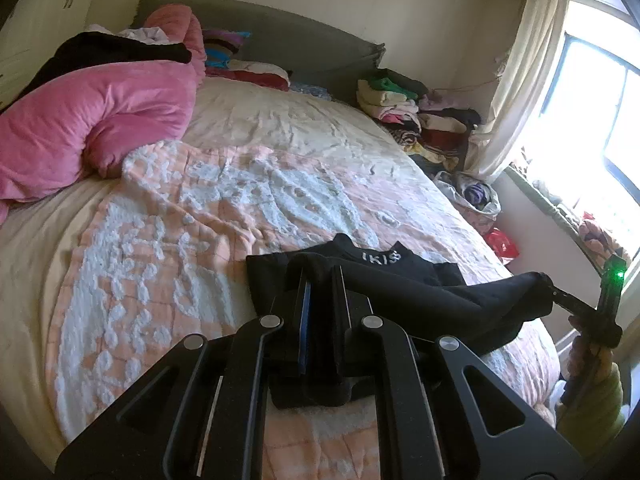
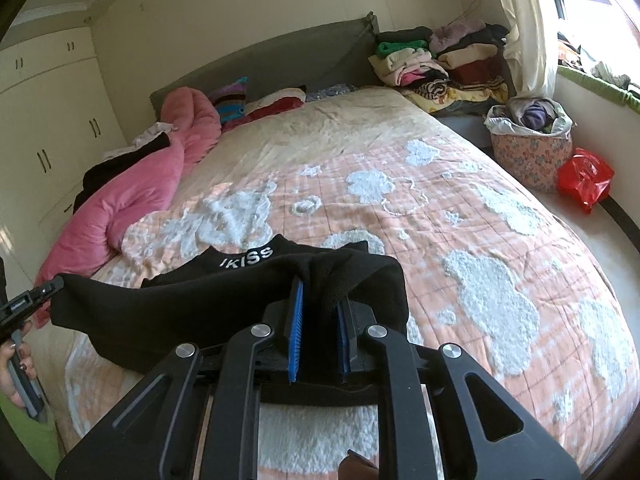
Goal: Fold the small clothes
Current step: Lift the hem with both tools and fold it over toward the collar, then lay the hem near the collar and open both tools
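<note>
Both tools are holding one black garment (image 2: 224, 300), a small dark piece with a white-lettered band (image 2: 247, 258) at its far edge, stretched low over the bed (image 2: 500, 184). The left hand-held gripper (image 1: 323, 280) is clamped on one near corner of the cloth, which bunches between its fingers. The right hand-held gripper (image 2: 320, 300) pinches the opposite near corner between its blue pads (image 2: 295, 320), not fully together because of the thick fold between them. The garment spans from one hand-held gripper to the other, its middle sagging onto the peach quilt (image 1: 180, 216) ahead of both, with the lettered band lying farthest from them. This looks like the start of a fold: the near hem is raised and pulled taut, and the far part rests flat. The next move probably calls for carrying both corners forward together, keeping them level and evenly apart so the cloth does not twist, then laying the hem down toward the lettered band and letting go. Uneven travel would skew the crease.
</note>
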Tool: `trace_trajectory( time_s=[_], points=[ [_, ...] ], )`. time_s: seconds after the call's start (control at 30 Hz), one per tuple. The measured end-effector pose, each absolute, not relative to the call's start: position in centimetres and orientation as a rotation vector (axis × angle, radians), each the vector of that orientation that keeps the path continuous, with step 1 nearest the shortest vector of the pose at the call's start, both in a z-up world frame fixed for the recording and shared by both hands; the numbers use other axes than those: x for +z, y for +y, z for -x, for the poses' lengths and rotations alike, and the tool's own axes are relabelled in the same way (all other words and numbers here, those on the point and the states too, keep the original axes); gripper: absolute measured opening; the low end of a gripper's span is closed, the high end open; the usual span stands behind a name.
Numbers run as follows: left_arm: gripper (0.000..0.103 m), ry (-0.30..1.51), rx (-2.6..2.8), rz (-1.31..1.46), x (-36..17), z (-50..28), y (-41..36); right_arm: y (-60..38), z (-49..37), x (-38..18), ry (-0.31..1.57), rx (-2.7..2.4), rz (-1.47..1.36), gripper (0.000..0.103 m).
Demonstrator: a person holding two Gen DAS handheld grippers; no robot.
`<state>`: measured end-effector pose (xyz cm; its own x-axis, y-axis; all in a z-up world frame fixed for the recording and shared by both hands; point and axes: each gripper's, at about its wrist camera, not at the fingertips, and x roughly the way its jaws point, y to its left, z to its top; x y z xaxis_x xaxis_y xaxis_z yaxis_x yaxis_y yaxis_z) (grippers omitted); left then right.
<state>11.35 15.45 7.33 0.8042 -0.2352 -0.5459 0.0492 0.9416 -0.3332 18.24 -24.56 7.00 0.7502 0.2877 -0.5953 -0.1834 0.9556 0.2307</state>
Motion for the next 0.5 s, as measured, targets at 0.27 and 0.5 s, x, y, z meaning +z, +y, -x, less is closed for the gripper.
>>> trace_trajectory(
  time_s=[0.27,0.5],
  points=[
    [0.004,0.642,-0.094,0.319,5.6,-13.8,16.5,-23.3,-21.8,5.7,0.723,0.251,-0.134,0.015],
    [0.004,0.684,-0.065,0.336,3.2,-15.7,17.4,-22.7,-24.0,3.9,0.763,0.23,-0.12,0.018]
  ],
)
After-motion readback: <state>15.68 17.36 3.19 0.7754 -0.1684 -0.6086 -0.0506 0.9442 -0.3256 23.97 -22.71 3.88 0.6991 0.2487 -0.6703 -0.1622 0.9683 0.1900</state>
